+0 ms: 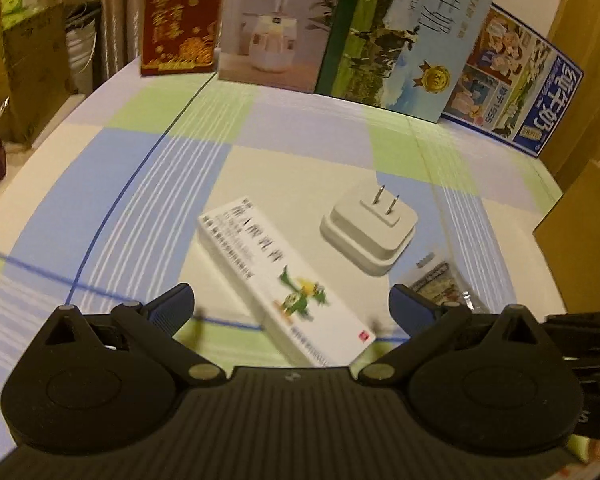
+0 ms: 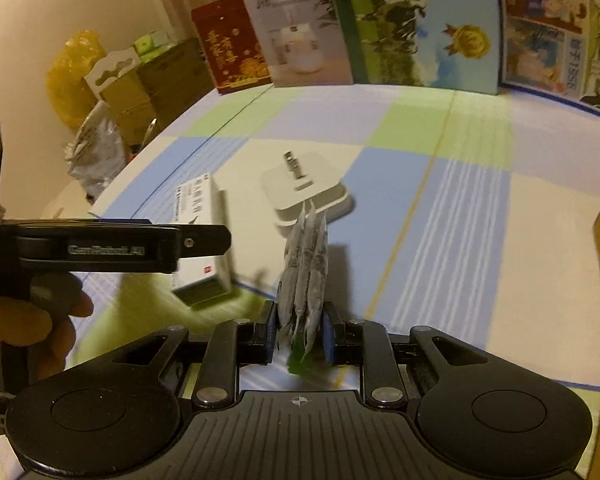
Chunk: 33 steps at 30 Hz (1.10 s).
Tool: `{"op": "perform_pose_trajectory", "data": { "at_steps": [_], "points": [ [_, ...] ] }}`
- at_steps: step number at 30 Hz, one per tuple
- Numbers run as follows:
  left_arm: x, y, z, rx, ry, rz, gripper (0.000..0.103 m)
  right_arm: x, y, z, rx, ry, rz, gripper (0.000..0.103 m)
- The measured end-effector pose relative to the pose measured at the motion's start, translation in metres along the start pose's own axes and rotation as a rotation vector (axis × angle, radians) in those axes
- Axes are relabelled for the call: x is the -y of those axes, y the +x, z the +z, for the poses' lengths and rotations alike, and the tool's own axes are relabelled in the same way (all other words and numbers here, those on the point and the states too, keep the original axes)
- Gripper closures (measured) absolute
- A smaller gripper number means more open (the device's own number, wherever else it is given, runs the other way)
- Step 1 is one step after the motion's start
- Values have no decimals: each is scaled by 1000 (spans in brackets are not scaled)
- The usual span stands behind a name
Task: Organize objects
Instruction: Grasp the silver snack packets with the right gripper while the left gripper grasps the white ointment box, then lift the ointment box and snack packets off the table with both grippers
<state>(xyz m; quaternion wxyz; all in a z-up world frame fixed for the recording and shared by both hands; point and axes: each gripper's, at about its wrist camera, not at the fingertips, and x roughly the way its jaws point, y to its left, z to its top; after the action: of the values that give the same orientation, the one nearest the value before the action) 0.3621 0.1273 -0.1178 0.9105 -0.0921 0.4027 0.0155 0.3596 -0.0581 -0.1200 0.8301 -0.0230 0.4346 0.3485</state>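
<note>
Jaws of right gripper [image 2: 300, 330] tight on sachets [image 2: 304, 264]

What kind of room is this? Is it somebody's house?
Probably a room in a home, though I can't be sure. A checked tablecloth covers the table, milk and gift boxes stand along its back edge, and curtains hang behind, with bags and cardboard boxes piled beside the wall.
</note>
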Motion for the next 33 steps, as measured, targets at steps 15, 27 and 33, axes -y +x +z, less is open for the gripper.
{"op": "perform_pose_trajectory", "data": {
  "at_steps": [15, 27, 33],
  "points": [
    [5, 10, -5, -54, 137, 79, 70, 20, -14, 2, 30, 165, 7, 86],
    [27, -44, -56, -120, 257, 1, 70, 6, -90, -73, -33, 391, 26, 85],
    [30, -78, -90, -138, 230, -62, 70, -10, -111, -111, -67, 321, -65, 50]
  ]
}}
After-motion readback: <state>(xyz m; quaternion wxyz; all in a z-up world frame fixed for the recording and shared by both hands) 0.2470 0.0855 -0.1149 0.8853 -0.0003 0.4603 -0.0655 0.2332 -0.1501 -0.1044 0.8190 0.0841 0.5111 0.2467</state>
